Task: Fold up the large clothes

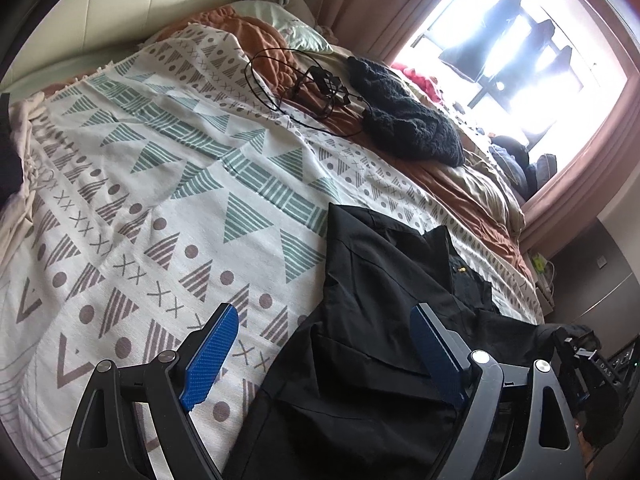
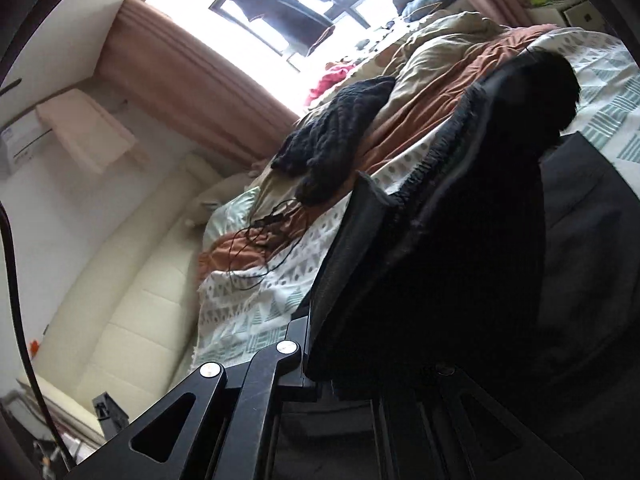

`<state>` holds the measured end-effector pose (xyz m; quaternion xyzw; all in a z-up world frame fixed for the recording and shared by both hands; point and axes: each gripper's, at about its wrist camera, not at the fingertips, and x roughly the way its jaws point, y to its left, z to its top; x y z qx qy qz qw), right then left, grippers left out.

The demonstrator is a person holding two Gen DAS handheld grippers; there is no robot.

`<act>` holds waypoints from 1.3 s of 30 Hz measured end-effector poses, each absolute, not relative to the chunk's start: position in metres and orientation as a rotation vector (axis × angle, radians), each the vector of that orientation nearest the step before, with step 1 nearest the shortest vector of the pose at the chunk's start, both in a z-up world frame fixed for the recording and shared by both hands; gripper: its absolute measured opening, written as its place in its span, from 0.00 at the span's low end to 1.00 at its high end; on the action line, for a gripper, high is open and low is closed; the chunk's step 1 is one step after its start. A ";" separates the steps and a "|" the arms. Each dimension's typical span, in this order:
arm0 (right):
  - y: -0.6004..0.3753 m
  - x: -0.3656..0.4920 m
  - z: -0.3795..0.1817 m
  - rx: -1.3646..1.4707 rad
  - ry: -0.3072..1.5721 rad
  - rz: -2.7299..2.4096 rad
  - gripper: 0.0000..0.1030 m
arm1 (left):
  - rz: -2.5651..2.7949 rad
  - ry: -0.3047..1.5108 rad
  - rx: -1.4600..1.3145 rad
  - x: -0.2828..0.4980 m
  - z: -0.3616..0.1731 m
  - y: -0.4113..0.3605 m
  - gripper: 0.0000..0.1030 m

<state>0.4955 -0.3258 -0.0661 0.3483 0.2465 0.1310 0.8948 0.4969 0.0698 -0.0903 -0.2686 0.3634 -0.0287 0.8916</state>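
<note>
We record a bed (image 1: 120,220) bearing a patterned blanket (image 1: 160,184). On the blanket's near right part lies the dark garment (image 1: 380,320), partly between the left tongs (image 1: 324,352). Behind it, toward the window (image 1: 500,52), we find a knitted item (image 1: 412,120), with a tangle of cables (image 1: 312,88) just to its left. A pillow (image 1: 280,24) sits at the far end. The right tongs (image 2: 400,240) carry a fold of the garment above the bed.

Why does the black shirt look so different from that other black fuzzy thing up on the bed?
The black shirt is smooth woven cloth with a collar; the fuzzy knit is bumpy and thick. The shirt lies spread out near the left tongs; the knit sits bunched farther up, by the black cable. The right tongs pinch the shirt; nothing touches the knit. Both are black and on the bed.
</note>
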 end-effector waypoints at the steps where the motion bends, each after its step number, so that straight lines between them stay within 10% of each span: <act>1: -0.310 0.503 -0.065 0.714 0.515 0.294 0.04 | -0.057 0.760 -0.560 0.497 -0.091 0.073 0.85; 10: -0.180 0.560 -0.101 0.603 0.710 0.374 0.07 | -0.033 0.791 -0.664 0.499 -0.104 0.104 0.85; 14: -0.151 0.563 -0.111 0.524 0.771 0.414 0.72 | -0.027 0.779 -0.682 0.498 -0.102 0.112 0.85; 39: -0.481 0.429 -0.129 0.867 0.617 -0.166 0.74 | -0.053 0.737 -0.494 0.495 -0.089 0.052 0.79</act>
